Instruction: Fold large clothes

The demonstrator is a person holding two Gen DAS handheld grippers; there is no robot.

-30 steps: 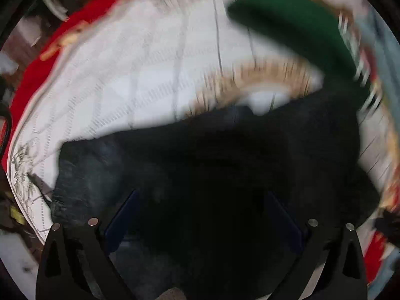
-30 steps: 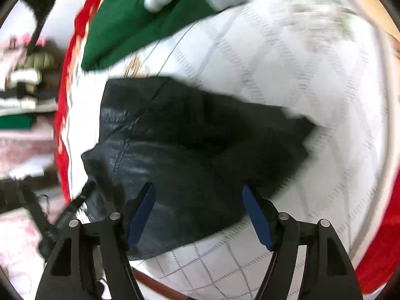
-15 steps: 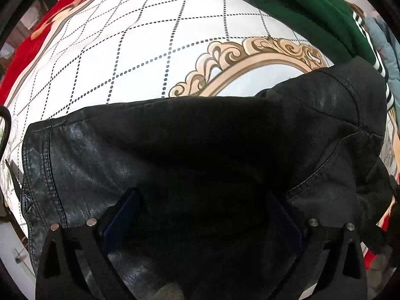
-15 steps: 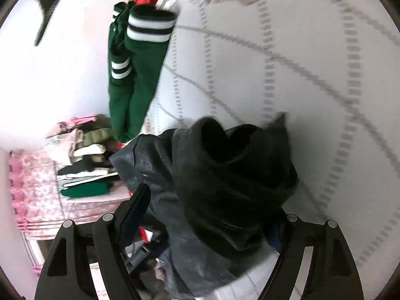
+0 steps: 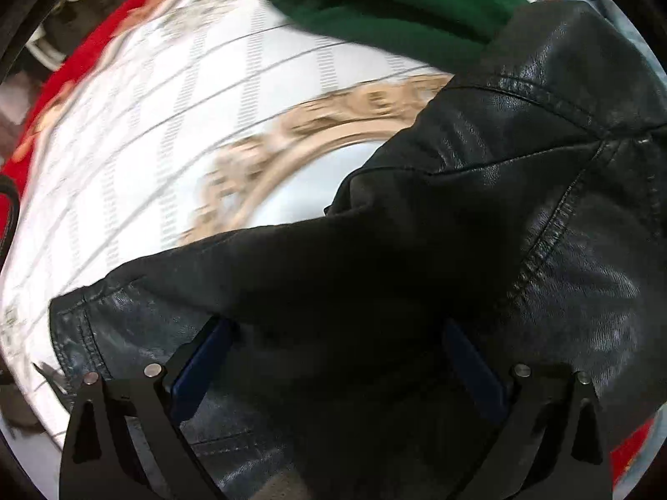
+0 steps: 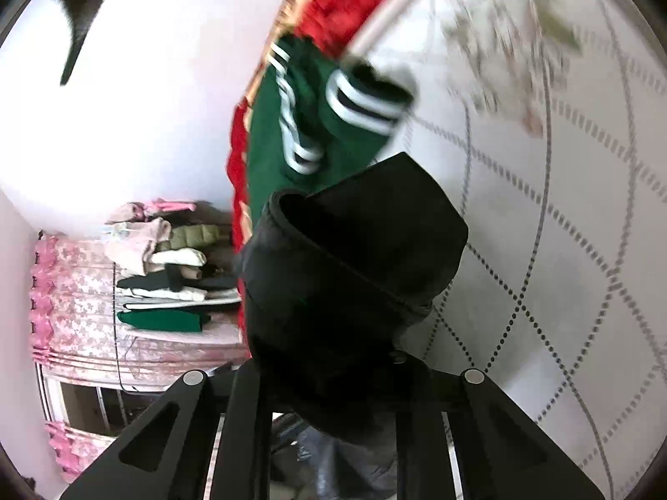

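Note:
A black leather jacket [image 5: 479,229] lies on the white quilted bedspread [image 5: 146,133] and fills the lower right of the left wrist view. My left gripper [image 5: 333,358] is open, its blue pads either side of the jacket's dark fabric. In the right wrist view my right gripper [image 6: 329,375] is shut on a fold of the black jacket [image 6: 354,258], which bunches up above the closed fingers over the bedspread [image 6: 562,250].
A green garment with white stripes [image 6: 300,133] lies at the bed's far edge, also in the left wrist view [image 5: 396,4]. The bedspread has a red border [image 5: 25,154]. A stack of folded clothes [image 6: 166,266] sits on a pink surface beside the bed.
My right gripper has closed on the jacket and lifted a bunch of it. The left gripper has stayed open over the jacket while the view shifted.

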